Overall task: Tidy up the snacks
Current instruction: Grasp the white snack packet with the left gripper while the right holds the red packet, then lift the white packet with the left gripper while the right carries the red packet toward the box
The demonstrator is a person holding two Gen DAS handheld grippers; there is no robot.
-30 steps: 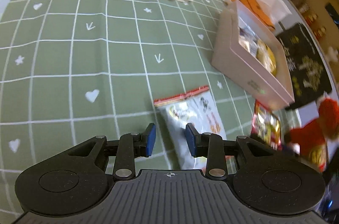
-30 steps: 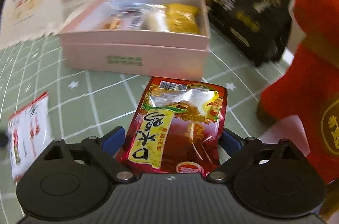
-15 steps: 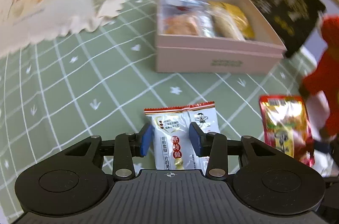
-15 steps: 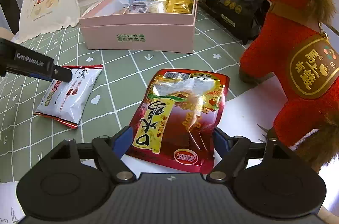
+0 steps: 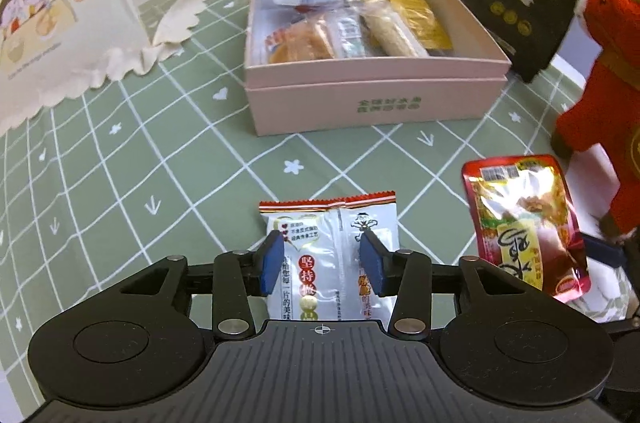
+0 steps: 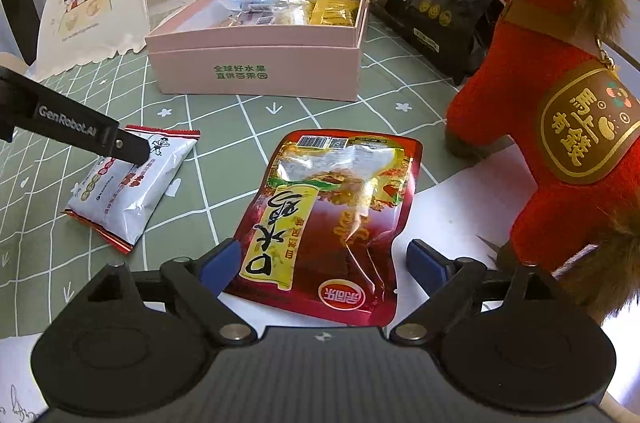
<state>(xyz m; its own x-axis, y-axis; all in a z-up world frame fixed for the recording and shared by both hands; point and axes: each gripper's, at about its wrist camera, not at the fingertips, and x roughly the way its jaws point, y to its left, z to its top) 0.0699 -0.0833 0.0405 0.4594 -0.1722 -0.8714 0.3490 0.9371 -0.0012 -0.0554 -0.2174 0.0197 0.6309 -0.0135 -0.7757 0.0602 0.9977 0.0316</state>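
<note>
Green checked tablecloth [image 5: 120,183] carries two loose snacks: one white crinkled foil packet [image 5: 328,255] between the opening left gripper [image 5: 322,263] pads, one glossy red pouch [image 6: 332,219] between the opening, spread right gripper [image 6: 324,263]. One pink cardboard box [image 6: 260,67] stands beyond.

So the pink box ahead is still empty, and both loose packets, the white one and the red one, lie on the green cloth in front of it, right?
Not empty. The left wrist view shows the pink box already holding several wrapped snacks. The rest stands: the white packet and the red packet lie loose in front of it.
</note>
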